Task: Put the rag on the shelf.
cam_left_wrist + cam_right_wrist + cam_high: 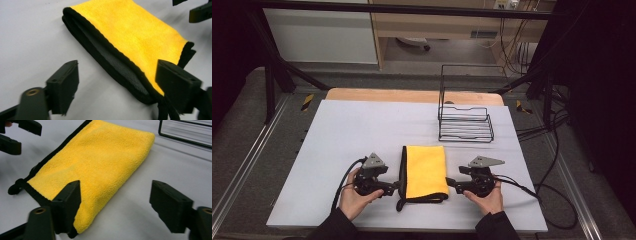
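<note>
1 folded yellow cloth [426,170], long axis toward the wire rack [465,122]

On my feed, dark sleeves cover both forearms. The left hand [353,199] carries a black two-jaw left gripper [393,188] topped by a grey three-cornered plate, with a black cable trailing off. The right hand [486,199] carries a matching black right gripper [453,185]. Blocky jaw pads have brass-coloured screw bushings.

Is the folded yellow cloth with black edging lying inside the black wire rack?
No, the folded yellow cloth with black edging lies flat on the white table, apart from the black wire rack.
</note>
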Action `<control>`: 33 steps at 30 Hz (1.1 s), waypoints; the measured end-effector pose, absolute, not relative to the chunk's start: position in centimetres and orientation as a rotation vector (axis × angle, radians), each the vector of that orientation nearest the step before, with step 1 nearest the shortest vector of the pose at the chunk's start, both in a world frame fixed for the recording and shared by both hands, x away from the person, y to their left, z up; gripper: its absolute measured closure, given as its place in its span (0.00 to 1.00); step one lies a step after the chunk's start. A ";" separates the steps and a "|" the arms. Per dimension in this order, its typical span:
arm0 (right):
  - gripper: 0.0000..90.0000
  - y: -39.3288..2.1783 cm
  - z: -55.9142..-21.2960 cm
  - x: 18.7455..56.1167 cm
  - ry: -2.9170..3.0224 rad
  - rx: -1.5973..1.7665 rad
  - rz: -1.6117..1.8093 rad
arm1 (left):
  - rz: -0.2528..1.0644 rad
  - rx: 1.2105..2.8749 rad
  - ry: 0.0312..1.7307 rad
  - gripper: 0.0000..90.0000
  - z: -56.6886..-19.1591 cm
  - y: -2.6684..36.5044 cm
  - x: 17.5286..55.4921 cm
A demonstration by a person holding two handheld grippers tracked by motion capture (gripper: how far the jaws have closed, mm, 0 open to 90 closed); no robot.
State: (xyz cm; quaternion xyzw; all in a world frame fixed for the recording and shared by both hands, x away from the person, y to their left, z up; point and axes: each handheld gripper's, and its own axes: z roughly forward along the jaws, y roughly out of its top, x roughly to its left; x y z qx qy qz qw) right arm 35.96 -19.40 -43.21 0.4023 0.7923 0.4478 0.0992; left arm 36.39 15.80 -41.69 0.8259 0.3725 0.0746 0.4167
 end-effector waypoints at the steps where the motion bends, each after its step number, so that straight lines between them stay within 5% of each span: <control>1: 0.23 -19.5 -43.2 36.1 2.350 1.194 1.322 | 0.183 2.073 0.935 0.17 -41.6 15.9 36.6; 7: 0.12 -20.2 -43.1 36.7 2.367 1.180 1.323 | 0.224 2.091 0.923 0.10 -41.1 15.9 38.2; 21: 0.04 -20.7 -42.7 36.6 2.327 1.187 1.368 | 0.316 2.099 1.042 0.17 -40.7 13.3 44.1; 33: 0.05 -20.5 -42.9 36.7 2.351 1.187 1.339 | 0.318 2.115 1.123 0.43 -42.8 11.7 47.0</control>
